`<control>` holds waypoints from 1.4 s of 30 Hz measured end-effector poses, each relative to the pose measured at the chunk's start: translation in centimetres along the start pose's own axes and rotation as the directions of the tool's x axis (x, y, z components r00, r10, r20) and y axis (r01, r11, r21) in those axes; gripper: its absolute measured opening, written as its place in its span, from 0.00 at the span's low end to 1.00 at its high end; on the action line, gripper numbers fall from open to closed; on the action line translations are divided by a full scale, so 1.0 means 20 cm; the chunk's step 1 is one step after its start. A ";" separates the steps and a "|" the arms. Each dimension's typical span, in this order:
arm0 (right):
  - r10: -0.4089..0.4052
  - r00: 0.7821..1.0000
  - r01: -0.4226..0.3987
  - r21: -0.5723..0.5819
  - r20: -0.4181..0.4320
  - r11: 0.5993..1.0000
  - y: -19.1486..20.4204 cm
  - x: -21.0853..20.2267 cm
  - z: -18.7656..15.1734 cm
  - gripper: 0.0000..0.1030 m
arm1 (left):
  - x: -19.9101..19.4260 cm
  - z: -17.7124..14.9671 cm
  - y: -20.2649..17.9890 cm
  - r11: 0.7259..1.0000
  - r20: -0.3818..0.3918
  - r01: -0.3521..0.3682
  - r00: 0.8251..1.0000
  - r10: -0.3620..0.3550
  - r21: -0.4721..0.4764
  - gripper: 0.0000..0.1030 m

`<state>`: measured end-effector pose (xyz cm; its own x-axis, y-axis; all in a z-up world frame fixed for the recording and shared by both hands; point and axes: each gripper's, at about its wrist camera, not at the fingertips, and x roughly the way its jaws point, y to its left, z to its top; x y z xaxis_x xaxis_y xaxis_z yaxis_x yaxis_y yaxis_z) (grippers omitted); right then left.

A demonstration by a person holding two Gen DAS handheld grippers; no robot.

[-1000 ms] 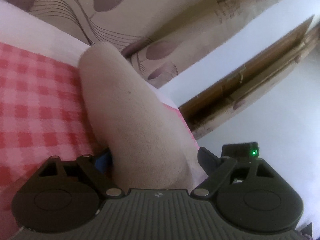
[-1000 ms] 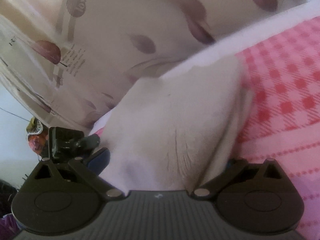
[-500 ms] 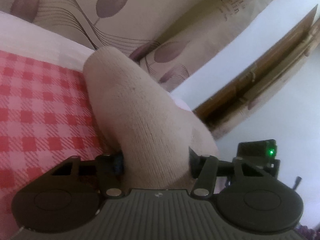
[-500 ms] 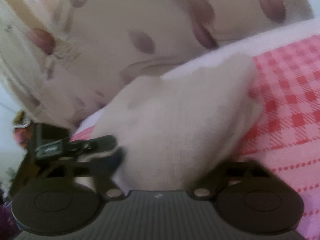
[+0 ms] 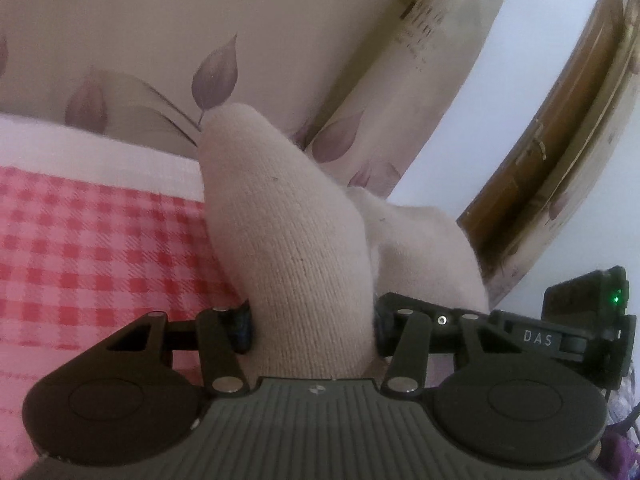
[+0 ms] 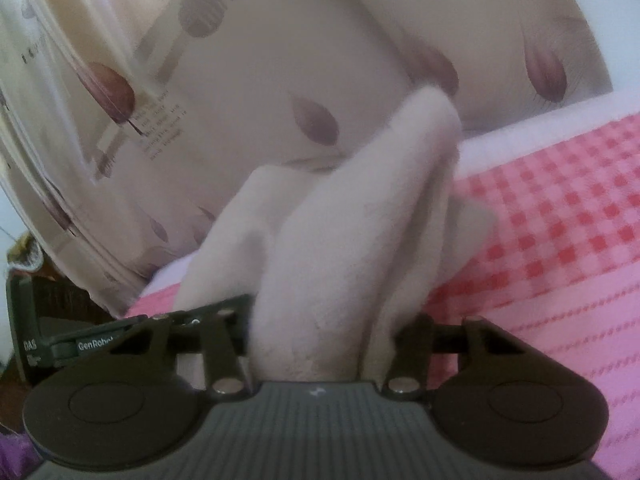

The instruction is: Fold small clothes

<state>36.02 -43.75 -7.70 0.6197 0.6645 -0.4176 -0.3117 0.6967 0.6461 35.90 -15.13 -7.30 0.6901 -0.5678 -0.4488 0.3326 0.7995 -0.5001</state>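
Knitwear first: from the left wrist view, a cream knit garment (image 5: 296, 248) is bunched up between the fingers of the left gripper (image 5: 312, 332). The jaws have just been closing and now they're pinching a thick fold of it, pads pressed into the fabric on both sides. The rest of the piece humps forward over the pink-and-red checked bedspread (image 5: 92, 248), with a leaf-print curtain (image 5: 224, 40) behind and a wooden door frame (image 5: 560, 152) off to the right. You can also see the other gripper's body (image 5: 584, 320) with its green light poking in at the right edge.

From the right wrist view it's blurrier, but same story. The right gripper (image 6: 320, 340) has just been closing too, and it's clamped on its own wad of the same garment (image 6: 360, 216), which stands up in a ridge over the checked bedspread (image 6: 560, 208). The left gripper's body (image 6: 80, 340) shows at the left.

Handling-wise, I'd guess this thing is light, soft and floppy, a bit stretchy like any knit, nothing fragile. It'll sag wherever it isn't supported, so grabbing at an edge or corner on each side seems smarter than mid-panel. Both grips look like they've taken in a lot of bulk, so the fold could come out lumpy.
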 end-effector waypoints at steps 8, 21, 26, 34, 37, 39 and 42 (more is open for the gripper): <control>0.064 0.997 -0.066 0.077 0.034 0.995 0.18 -0.08 -0.13 0.49 | -0.32 -0.04 -0.08 0.999 0.036 -0.047 0.998 0.046 0.027 0.50; 0.145 0.989 -0.148 0.084 0.038 0.985 0.53 -0.21 -0.34 0.49 | -0.79 -0.12 -0.19 0.990 0.075 -0.120 0.991 0.115 0.068 0.50; 0.162 0.986 -0.164 0.068 0.028 0.984 0.66 -0.24 -0.43 0.49 | -0.96 -0.18 -0.20 0.989 0.090 -0.137 0.987 0.131 0.055 0.50; 0.189 0.982 -0.190 0.051 0.013 0.981 0.82 -0.29 -0.54 0.49 | -1.18 -0.28 -0.17 0.988 0.112 -0.150 0.983 0.145 0.037 0.50; 0.198 0.980 -0.198 0.050 0.011 0.979 0.87 -0.30 -0.57 0.49 | -1.24 -0.31 -0.17 0.987 0.118 -0.157 0.981 0.151 0.037 0.50; 0.202 0.979 -0.202 0.047 0.008 0.978 0.89 -0.30 -0.59 0.49 | -1.28 -0.32 -0.15 0.986 0.120 -0.161 0.981 0.155 0.038 0.50; 0.210 0.978 -0.210 0.045 0.003 0.977 0.93 -0.31 -0.62 0.49 | -1.33 -0.33 -0.15 0.985 0.127 -0.166 0.979 0.161 0.036 0.50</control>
<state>17.50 -31.62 -1.06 0.5425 0.7953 -0.2704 -0.4026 0.5287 0.7473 12.32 -3.80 1.22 0.8104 -0.4025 -0.4258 0.2361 0.8894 -0.3914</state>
